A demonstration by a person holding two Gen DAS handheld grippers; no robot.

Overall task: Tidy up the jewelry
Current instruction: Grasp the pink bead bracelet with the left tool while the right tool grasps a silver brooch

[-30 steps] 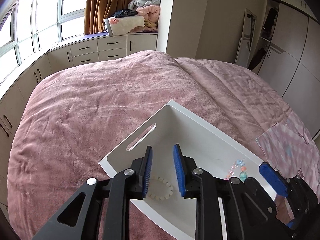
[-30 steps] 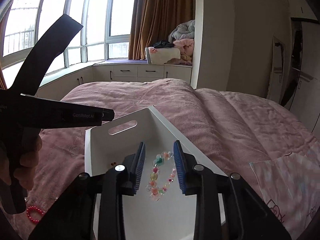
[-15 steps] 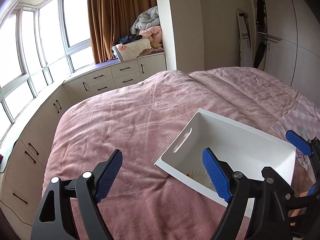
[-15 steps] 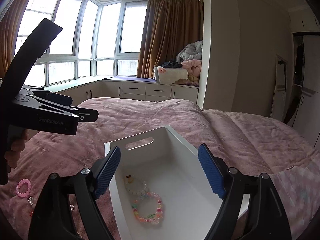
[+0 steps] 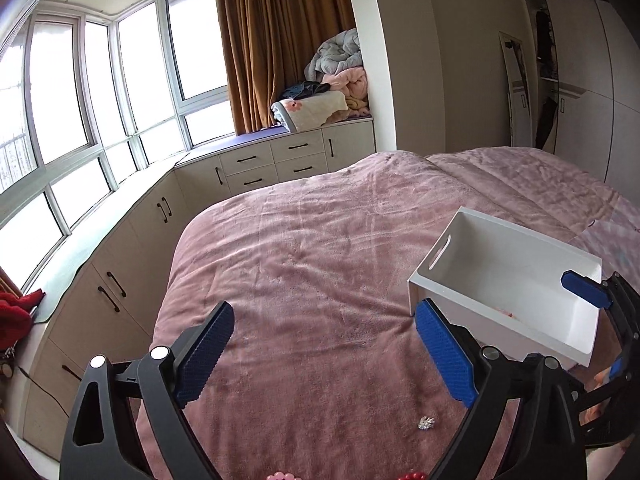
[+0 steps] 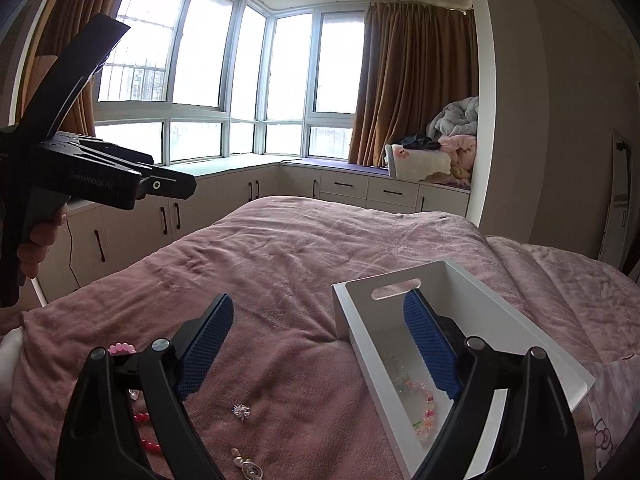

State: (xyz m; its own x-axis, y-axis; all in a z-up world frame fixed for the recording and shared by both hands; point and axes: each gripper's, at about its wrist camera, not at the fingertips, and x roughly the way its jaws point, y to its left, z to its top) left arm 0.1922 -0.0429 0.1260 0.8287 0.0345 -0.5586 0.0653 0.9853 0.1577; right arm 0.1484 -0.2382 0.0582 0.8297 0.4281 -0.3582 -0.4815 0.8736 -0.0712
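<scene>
Left gripper (image 5: 324, 356): jaws spread wide, holding nothing; above the blanket (image 5: 320, 260), left of the white tray (image 5: 440, 276)
Right gripper (image 6: 320, 348): wide open, empty; one finger over the tray's inside
Beaded bracelet (image 6: 424, 404): lying inside the tray (pastel beads)
Silver brooch (image 6: 241, 411): on the blanket, left of the tray; red beads (image 6: 146, 432) and pink beads (image 6: 122, 347) farther left
</scene>
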